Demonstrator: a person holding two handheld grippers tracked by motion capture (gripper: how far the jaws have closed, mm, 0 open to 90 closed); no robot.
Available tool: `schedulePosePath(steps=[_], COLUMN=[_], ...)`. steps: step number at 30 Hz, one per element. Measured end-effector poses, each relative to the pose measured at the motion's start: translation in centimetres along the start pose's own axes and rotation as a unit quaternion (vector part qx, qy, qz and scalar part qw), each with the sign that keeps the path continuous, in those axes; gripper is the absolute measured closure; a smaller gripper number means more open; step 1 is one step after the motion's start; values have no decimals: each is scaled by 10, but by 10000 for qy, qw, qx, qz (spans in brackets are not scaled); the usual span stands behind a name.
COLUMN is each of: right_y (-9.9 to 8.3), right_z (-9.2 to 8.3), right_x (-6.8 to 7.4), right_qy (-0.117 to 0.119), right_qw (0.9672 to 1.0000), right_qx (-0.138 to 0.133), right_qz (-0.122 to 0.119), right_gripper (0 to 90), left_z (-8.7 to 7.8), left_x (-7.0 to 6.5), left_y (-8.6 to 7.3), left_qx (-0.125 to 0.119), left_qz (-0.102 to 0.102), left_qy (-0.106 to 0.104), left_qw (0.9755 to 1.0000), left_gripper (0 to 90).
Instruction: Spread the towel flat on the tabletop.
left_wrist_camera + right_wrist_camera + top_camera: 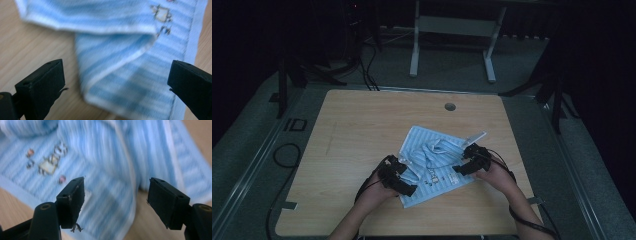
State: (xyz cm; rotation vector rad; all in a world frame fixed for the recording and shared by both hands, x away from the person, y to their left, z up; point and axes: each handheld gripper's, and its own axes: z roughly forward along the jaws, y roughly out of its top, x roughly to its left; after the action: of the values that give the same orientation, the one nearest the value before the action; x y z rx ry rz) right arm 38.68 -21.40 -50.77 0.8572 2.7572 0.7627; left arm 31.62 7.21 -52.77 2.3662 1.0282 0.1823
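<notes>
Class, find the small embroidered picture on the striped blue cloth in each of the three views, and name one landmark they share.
High view: embroidered picture, low centre, between the grippers.
Left gripper view: top right.
Right gripper view: upper left.
Shared landmark: the cloth's pale hem.

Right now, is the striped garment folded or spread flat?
Partly folded: the blue-striped garment has parts turned over its middle, with a doubled edge showing in the left gripper view.

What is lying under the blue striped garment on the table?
The blue striped garment lies directly on the wooden table, whose bare wood shows all around it. Folded sleeve layers rest on its body. Whether anything small lies beneath the cloth cannot be seen, since the fabric covers that area.
</notes>
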Motion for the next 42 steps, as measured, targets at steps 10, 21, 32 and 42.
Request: schedulePosePath(steps=[10, 21, 32, 42], right_y=[36, 42, 27, -7], right_z=[16, 19, -6, -40], right_x=[-2, 8, 16, 16], right_qy=[-10, -254, -346, -388], right_qw=[9995, 9972, 9966, 9971], right_qx=[117, 337, 16, -265], right_qz=[-288, -612, -745, -592], right_gripper=[420, 843, 875, 874], left_z=[16, 20, 2, -34], left_x=[-13, -15, -9, -5], left_y=[22, 28, 22, 11], left_qx=[27, -89, -279, -508], left_qz=[123, 85, 50, 9], left_qy=[18, 79, 67, -96], left_qw=[9999, 9999, 9996, 9987], left_gripper=[211, 732, 863, 862])
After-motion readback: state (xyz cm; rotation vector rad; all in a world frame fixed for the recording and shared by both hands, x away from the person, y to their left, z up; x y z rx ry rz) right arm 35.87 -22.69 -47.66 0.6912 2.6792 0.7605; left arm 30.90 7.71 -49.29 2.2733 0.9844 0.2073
